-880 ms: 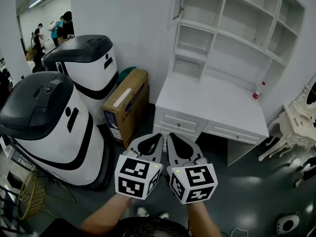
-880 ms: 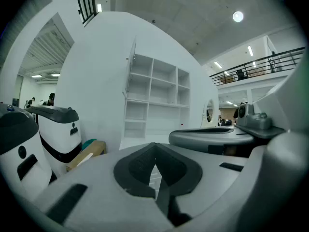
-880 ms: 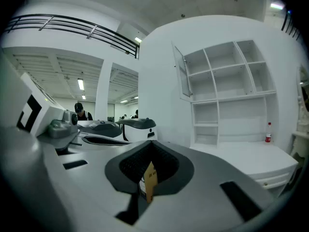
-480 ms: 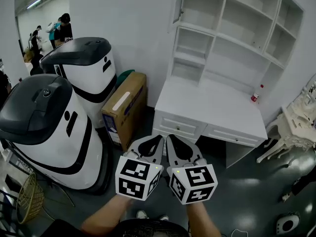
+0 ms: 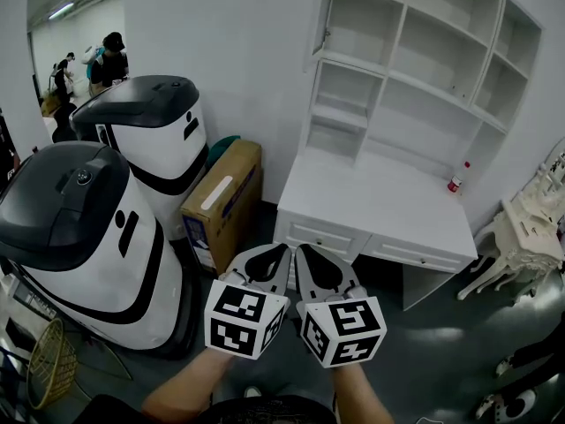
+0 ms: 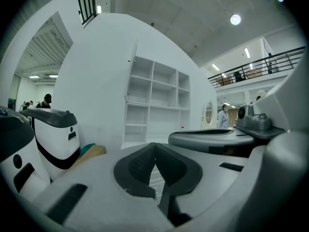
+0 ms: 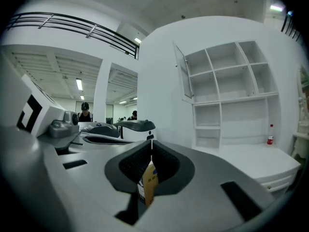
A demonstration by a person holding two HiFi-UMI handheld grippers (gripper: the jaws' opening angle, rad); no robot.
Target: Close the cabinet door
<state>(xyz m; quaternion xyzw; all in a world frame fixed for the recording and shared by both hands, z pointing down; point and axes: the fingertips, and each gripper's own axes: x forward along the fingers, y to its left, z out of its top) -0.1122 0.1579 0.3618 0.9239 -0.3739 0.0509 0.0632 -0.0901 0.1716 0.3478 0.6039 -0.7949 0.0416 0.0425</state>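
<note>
A: Any writing u can read?
B: Not rly. Box (image 5: 225, 197) has a pale strip on top + blue print on the side, too small to read. Cubes on my tools show only b/w square markers, no letters. Bottle (image 5: 455, 182) on the desk (image 5: 380, 197): red cap, label unreadable
A: The door?
B: Door (image 7: 182, 76) is a white frame w/ what looks like a pane and a small knob on its edge. It hangs at the top-left compartment of the shelves (image 5: 415, 69) above the desk, swung out, open. Well apart from both tools
A: Tools?
B: My left gripper (image 6: 155, 146) has its jaws together, nothing in them. Right gripper (image 7: 151, 144) same, tips meeting; the tan bit in its gap is just the box behind. Both side by side, low, short of the desk
</note>
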